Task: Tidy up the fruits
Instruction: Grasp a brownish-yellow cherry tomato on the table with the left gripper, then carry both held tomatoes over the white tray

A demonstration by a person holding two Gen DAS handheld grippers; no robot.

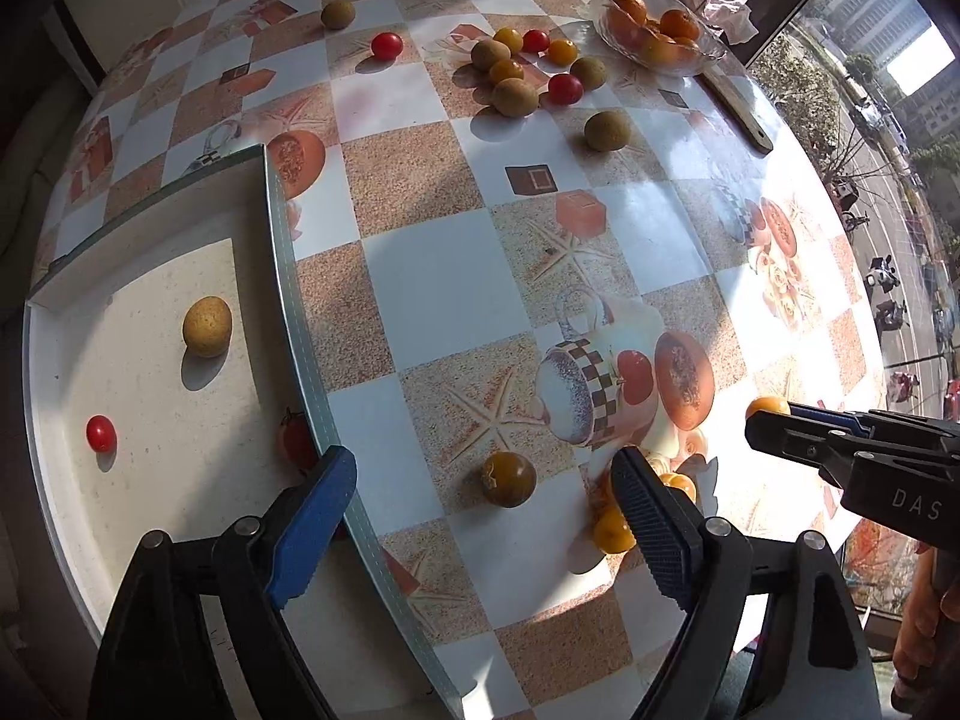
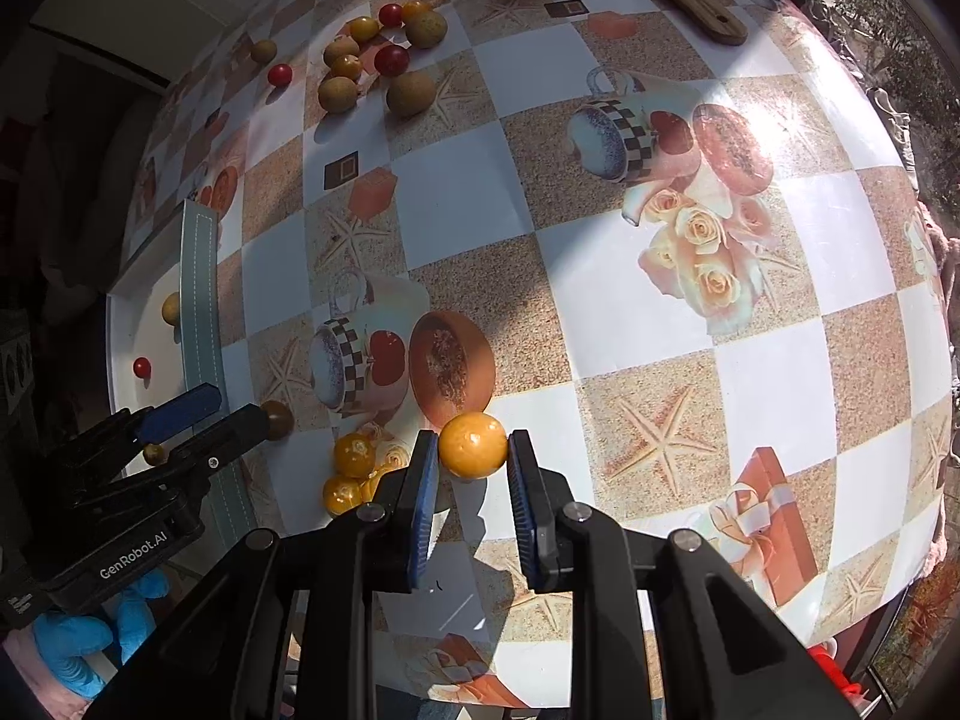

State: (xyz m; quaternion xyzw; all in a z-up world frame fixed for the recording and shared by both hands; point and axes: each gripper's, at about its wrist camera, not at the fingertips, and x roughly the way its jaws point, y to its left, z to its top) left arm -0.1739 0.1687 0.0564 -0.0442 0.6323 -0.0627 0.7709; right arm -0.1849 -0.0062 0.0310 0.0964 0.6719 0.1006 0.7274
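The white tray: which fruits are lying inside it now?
Inside the white tray lie a tan fruit and a red tomato. Its near corner is covered by the left gripper.

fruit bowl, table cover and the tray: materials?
Fruit bowl: clear glass or hard plastic; oranges show through the wall.
Table cover: probably printed vinyl; glossy sheen, checker pattern.
Tray: white, matte, speckled floor; looks like plastic or coated board, can't tell which.
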